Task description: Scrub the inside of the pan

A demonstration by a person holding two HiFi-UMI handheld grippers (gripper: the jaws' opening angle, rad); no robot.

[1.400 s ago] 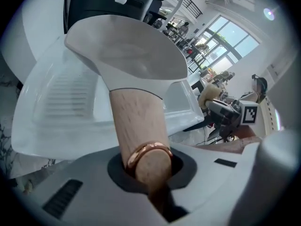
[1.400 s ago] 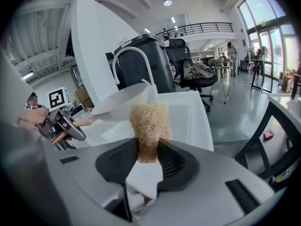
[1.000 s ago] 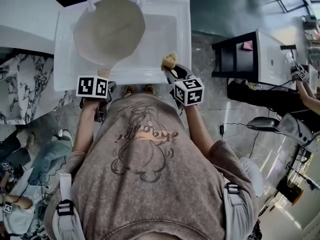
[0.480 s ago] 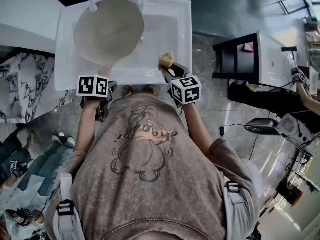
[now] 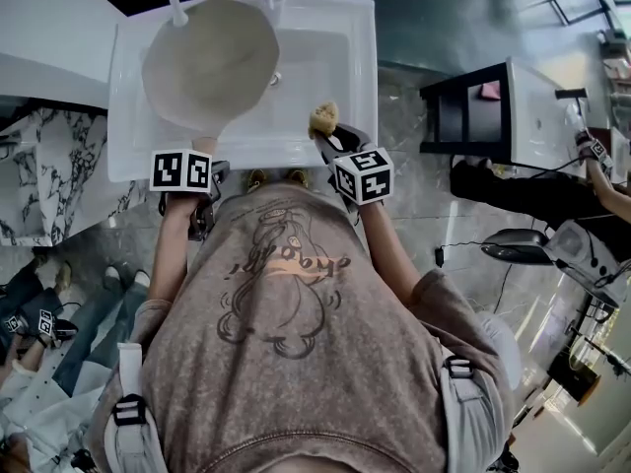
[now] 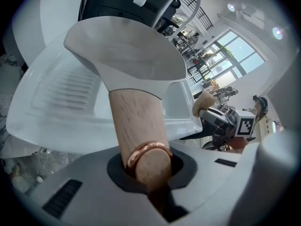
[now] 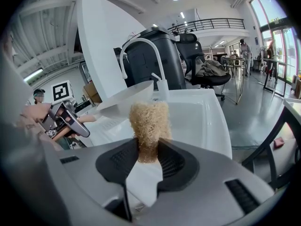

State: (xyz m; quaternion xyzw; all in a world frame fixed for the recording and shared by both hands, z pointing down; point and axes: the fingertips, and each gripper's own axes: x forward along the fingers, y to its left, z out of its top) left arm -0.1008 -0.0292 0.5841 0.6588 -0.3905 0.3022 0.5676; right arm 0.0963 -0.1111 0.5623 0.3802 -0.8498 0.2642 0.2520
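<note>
Head view: shows pan [image 5: 212, 62] over the white sink [image 5: 330, 77], bowl away from the body, handle [image 5: 205, 143] back toward left claw [image 5: 203, 156]. Puts right claw [image 5: 329, 136] with loofah scrubber [image 5: 323, 118] at the sink's front rim, apart from the pan.

Left gripper view: reveals claw clamped on the wooden handle's copper-ringed end, long axis running straight out.

Right gripper view: reveals claw pinched on the upright scrubber, faucet [image 7: 141, 46] beyond.

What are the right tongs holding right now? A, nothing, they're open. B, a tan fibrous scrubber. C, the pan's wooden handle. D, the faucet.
B: the right tongs are shut on the tan fibrous scrubber, while the wooden handle of the pan sits in the left tongs.
</note>
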